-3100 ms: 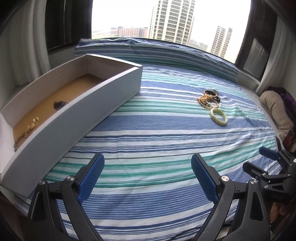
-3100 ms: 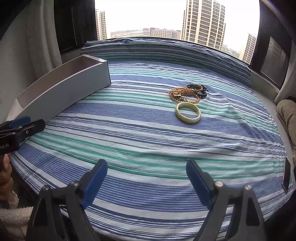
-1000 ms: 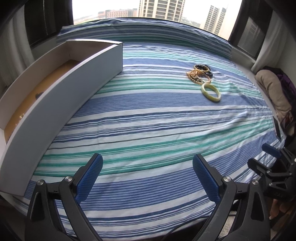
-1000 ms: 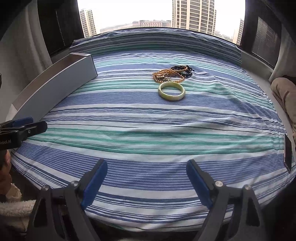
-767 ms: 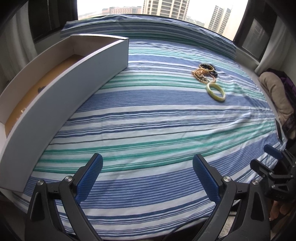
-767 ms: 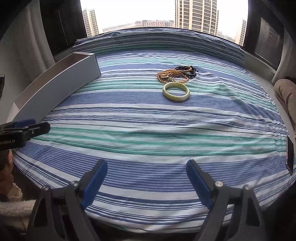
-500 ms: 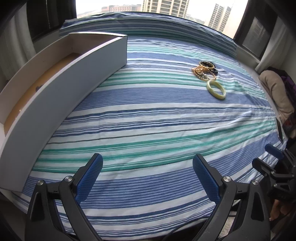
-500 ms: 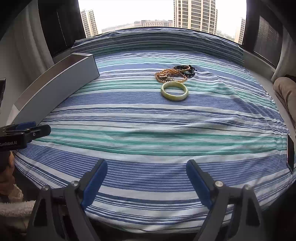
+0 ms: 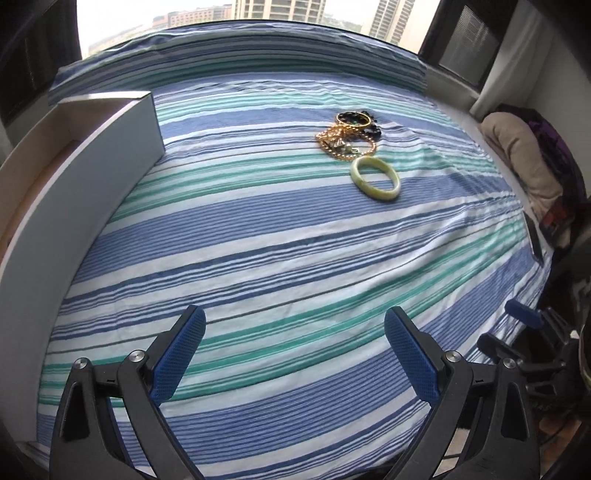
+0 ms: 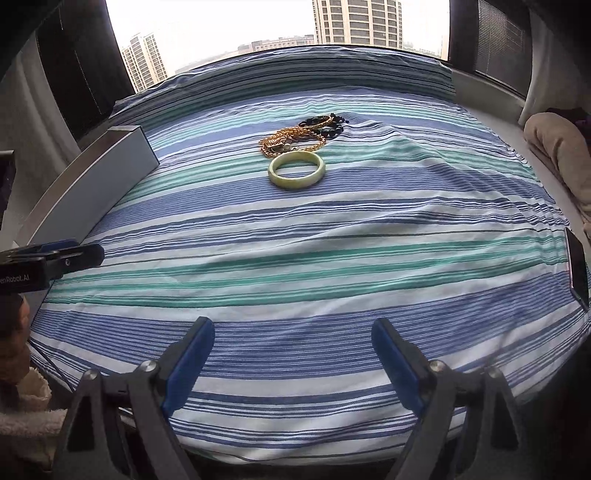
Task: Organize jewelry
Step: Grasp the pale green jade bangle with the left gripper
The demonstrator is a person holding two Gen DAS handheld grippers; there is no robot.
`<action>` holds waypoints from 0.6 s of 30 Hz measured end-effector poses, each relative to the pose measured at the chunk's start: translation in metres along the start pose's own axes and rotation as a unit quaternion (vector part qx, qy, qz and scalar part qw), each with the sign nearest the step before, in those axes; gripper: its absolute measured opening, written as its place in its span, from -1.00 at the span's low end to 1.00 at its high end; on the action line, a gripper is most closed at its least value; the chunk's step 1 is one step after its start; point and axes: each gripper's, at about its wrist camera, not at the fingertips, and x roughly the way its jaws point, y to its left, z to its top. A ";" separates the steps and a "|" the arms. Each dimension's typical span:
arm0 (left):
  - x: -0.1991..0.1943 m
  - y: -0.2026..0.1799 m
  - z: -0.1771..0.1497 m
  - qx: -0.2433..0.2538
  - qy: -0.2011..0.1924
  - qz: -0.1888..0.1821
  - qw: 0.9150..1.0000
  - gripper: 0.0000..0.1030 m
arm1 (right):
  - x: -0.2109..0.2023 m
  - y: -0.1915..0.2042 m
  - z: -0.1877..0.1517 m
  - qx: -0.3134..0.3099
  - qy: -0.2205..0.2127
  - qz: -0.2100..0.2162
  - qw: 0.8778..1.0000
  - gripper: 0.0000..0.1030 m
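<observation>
Both grippers, left [image 9: 291, 349] & right [image 10: 291, 354], jaws apart & empty, have edged closer to the bangle [image 10: 296, 170] and chains [image 10: 291, 142] mid-bed, well apart from the box [image 9: 85, 184], so prob. a pickup approach, nothing grabbed yet.

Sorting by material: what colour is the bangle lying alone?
Pale green bangle, clearest in the right wrist view.

A bed [image 9: 295, 266] in blue, green and white striped sheets fills the room beneath a wide daylit window [image 10: 258, 26] at twelve o'clock showing high-rise towers [image 10: 356, 22].
</observation>
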 end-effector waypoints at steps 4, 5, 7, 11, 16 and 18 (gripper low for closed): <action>0.029 -0.028 0.054 0.017 -0.001 -0.045 0.999 0.90 | -0.002 -0.007 -0.006 0.010 0.000 0.003 1.000 0.72; 0.042 -0.034 0.068 0.018 0.002 -0.046 0.999 0.90 | -0.003 -0.009 -0.008 0.012 -0.002 0.004 1.000 0.72; 0.069 -0.049 0.091 0.033 0.007 -0.037 0.999 0.89 | -0.007 -0.011 -0.011 0.017 -0.005 0.004 1.000 0.72; 0.133 -0.074 0.122 0.055 0.034 -0.002 0.998 0.62 | -0.012 -0.019 -0.018 0.027 -0.009 0.005 1.000 0.72; 0.180 -0.084 0.131 0.051 0.066 0.037 0.996 0.34 | -0.017 -0.031 -0.022 0.038 -0.011 0.001 0.999 0.72; 0.179 -0.091 0.129 0.071 0.052 0.056 0.995 0.06 | -0.019 -0.038 -0.024 0.044 -0.014 -0.001 0.999 0.72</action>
